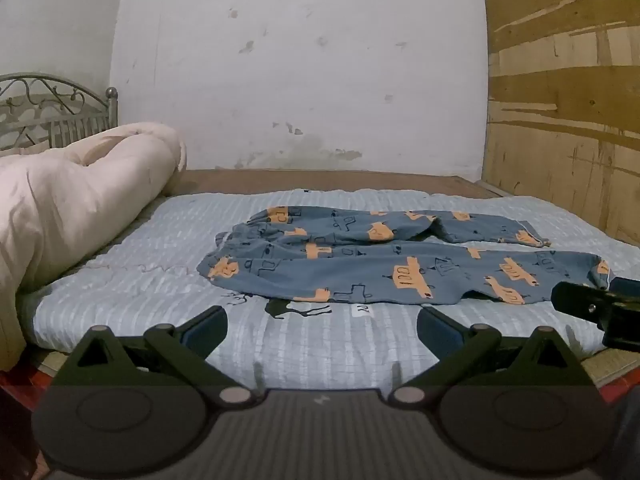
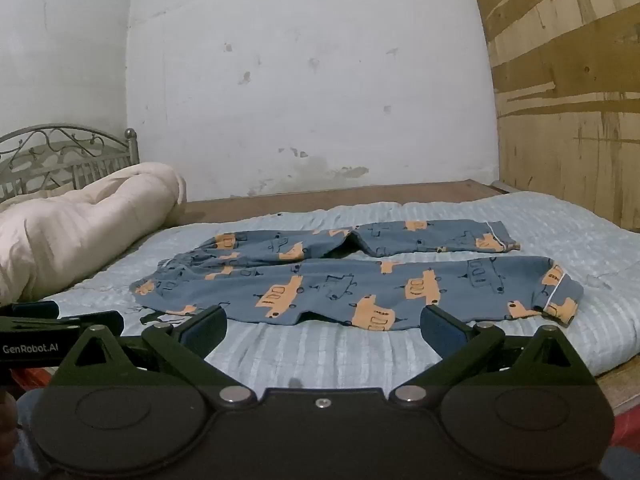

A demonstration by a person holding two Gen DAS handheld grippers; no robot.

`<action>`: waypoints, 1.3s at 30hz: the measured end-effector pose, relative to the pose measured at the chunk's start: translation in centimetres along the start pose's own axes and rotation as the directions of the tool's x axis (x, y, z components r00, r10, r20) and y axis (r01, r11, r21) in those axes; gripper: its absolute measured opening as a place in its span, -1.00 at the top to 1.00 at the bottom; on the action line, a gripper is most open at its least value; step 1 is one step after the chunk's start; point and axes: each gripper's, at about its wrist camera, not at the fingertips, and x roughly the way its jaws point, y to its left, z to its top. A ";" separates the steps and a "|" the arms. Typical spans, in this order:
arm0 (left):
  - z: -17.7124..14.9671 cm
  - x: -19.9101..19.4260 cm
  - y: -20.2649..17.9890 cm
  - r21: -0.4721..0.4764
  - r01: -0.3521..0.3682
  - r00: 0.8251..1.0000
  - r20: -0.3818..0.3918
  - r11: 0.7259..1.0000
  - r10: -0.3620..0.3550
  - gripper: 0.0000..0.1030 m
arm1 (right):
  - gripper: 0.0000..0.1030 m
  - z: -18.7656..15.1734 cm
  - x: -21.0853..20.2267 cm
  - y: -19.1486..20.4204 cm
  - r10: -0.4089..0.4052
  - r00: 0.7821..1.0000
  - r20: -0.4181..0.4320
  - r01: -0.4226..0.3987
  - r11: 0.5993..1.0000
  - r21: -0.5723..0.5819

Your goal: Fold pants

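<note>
Pants [image 1: 384, 264] lie flat; both tongs gape empty; only right wrist shows far hem.

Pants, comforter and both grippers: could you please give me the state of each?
pants: unfolded, spread flat on the bed, legs apart.
comforter: rolled in a bundle beside the headboard.
left gripper: fingers open, holding nothing.
right gripper: fingers open, holding nothing.

The bed [image 1: 304, 356] is covered with a pale blue striped quilt. Blue pants [image 1: 384, 264] with orange cars lie flat across it, waistband left, legs spread toward the right. A rolled cream duvet [image 1: 76, 196] rests at the left end.
</note>
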 end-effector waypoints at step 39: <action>0.0 0.0 0.0 0.001 -0.002 1.000 -0.006 1.000 0.002 -0.99 | -0.99 -0.1 0.0 -0.2 0.001 1.000 -0.002 -0.001 1.000 0.005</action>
